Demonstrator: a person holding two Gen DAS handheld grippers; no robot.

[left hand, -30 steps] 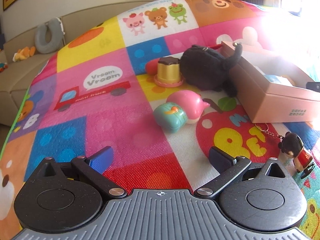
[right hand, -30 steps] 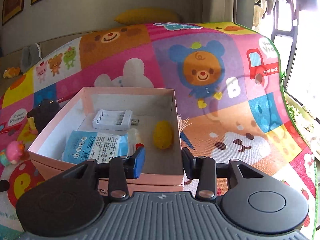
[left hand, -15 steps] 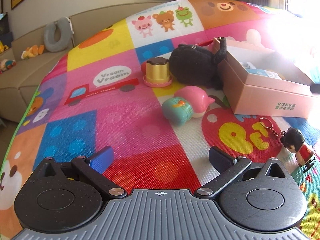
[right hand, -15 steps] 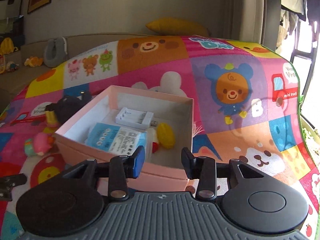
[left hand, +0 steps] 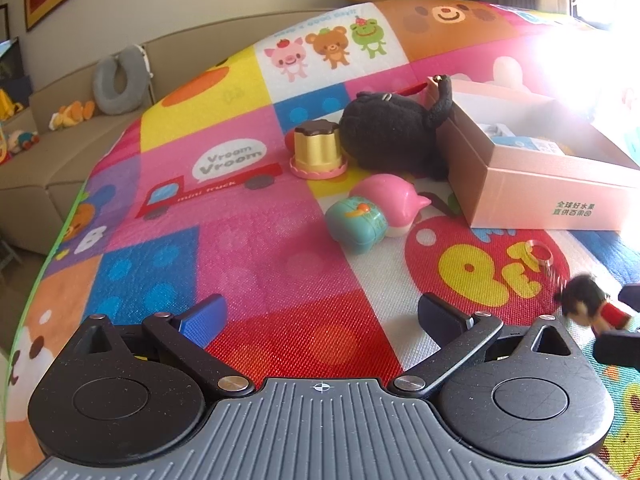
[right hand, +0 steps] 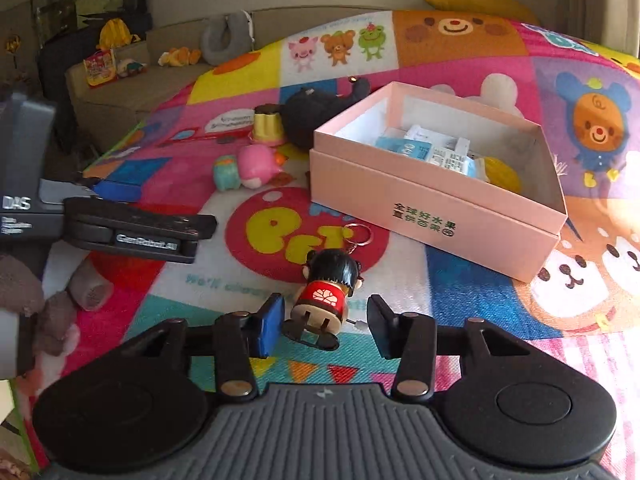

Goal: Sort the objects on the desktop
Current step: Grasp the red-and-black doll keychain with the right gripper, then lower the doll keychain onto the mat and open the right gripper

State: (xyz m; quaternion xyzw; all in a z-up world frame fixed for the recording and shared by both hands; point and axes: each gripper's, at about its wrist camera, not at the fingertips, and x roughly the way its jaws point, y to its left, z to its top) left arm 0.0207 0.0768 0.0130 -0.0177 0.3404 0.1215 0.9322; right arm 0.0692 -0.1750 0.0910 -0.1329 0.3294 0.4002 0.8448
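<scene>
A pink box (right hand: 432, 200) on the colourful play mat holds a blue packet (right hand: 404, 148), a white charger and a yellow item (right hand: 502, 174). A doll keychain (right hand: 328, 294) with black hair and a red top lies between the open fingers of my right gripper (right hand: 326, 326); neither finger touches it. It shows blurred in the left wrist view (left hand: 588, 306). My left gripper (left hand: 320, 318) is open and empty over the mat. Ahead of it lie a teal and pink toy (left hand: 372, 216), a gold pudding toy (left hand: 318, 154) and a black plush (left hand: 394, 134) against the box (left hand: 540, 196).
The left gripper's body (right hand: 132, 232) lies to the left in the right wrist view. A beige sofa (left hand: 48, 152) with a grey neck pillow (left hand: 120, 80) and plush toys runs behind the mat. A yellow cushion (right hand: 476, 2) lies at the far edge.
My right gripper has swung left and down from over the box to the doll keychain and opened wider around it. My left gripper has drawn back slightly and stays open.
</scene>
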